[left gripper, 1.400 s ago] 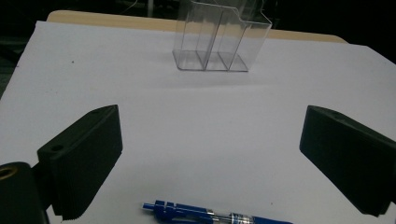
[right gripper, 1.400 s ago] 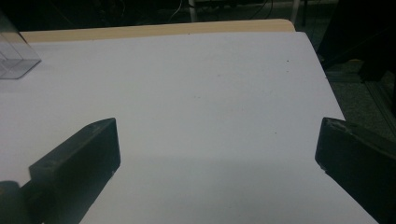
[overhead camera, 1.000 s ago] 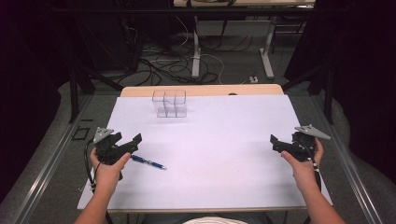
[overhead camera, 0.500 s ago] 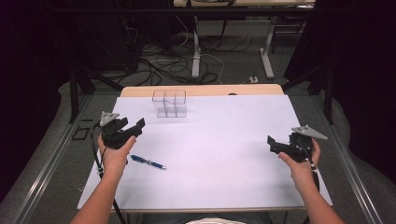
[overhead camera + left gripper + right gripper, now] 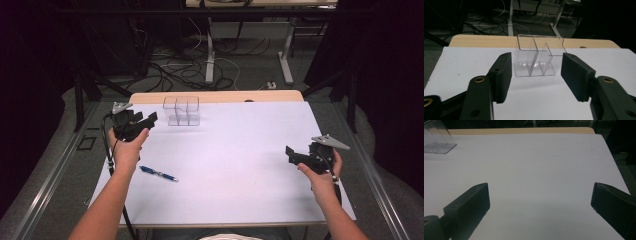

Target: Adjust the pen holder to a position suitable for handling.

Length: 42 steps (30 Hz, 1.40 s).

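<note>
Lining up the left hand-held gripper (image 5: 150,119), jaws apart and just narrowing on nothing, toward the clear organizer (image 5: 535,56) near the tabletop's (image 5: 240,170) far edge, right hand-held gripper (image 5: 291,154) idling wide open by the right edge.

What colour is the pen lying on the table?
Blue, with a dark tip; the pen shows best in the high view.
</note>
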Motion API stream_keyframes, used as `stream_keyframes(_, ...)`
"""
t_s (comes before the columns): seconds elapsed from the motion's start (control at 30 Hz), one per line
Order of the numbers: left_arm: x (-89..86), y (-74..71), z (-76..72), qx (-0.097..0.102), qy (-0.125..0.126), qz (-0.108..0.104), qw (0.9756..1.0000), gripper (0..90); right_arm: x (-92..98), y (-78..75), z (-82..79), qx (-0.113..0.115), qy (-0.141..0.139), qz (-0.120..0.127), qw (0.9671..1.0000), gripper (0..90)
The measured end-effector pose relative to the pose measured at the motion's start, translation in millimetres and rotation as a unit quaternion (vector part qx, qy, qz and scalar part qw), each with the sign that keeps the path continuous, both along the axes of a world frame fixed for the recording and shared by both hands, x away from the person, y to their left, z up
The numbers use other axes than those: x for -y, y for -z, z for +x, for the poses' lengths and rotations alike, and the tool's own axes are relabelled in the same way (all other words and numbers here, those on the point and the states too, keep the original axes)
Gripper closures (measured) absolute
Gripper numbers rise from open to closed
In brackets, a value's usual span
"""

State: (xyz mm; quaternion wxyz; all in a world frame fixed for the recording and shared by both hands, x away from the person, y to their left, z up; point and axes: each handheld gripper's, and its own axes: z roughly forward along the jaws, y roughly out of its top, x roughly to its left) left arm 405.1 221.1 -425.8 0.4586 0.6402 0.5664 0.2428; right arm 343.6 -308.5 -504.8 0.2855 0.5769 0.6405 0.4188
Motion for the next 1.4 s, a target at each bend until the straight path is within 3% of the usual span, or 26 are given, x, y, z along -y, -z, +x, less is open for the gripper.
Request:
stream_keyframes(0.33, 3.6, -12.2, 24.4, -0.007, -0.001, 0.001, 1.0000, 44.0, 0.7, 0.8, 0.6, 0.004, -0.001, -0.002, 1.0000, 2.1)
stream_keyframes(0.53, 4.4, -25.3, 39.1, -0.006, -0.011, 0.019, 0.9997, 44.1, 2.2, 0.1, 0.1, -0.003, 0.001, 0.003, 1.0000, 2.1)
stream_keyframes(0.63, 6.4, -28.6, 46.0, -0.016, -0.007, 0.030, 0.9994, 49.0, 3.0, 0.3, 0.1, -0.004, 0.002, 0.005, 1.0000, 2.2)
stream_keyframes(0.77, 10.0, -27.7, 55.6, -0.023, -0.005, 0.050, 0.9984, 53.2, 3.2, 0.4, -0.1, -0.001, 0.007, 0.009, 0.9999, 2.3)
stream_keyframes(0.9, 11.3, -24.4, 66.7, -0.019, 0.005, 0.048, 0.9987, 56.9, 5.0, 0.6, 0.0, -0.002, 0.007, 0.008, 0.9999, 2.4)
stream_keyframes(0.97, 11.3, -22.0, 72.5, -0.016, 0.016, 0.037, 0.9991, 59.4, 4.7, 0.8, -0.1, -0.005, 0.009, 0.009, 0.9999, 2.5)
stream_keyframes(1.1, 13.5, -19.6, 83.5, -0.040, 0.020, 0.046, 0.9980, 62.2, 4.8, 2.0, 0.9, -0.002, 0.006, 0.009, 0.9999, 2.6)
stream_keyframes(1.4, 18.7, -11.2, 106.9, -0.067, 0.023, 0.047, 0.9964, 66.9, 4.1, 2.6, 0.4, -0.010, 0.007, 0.011, 0.9999, 2.8)
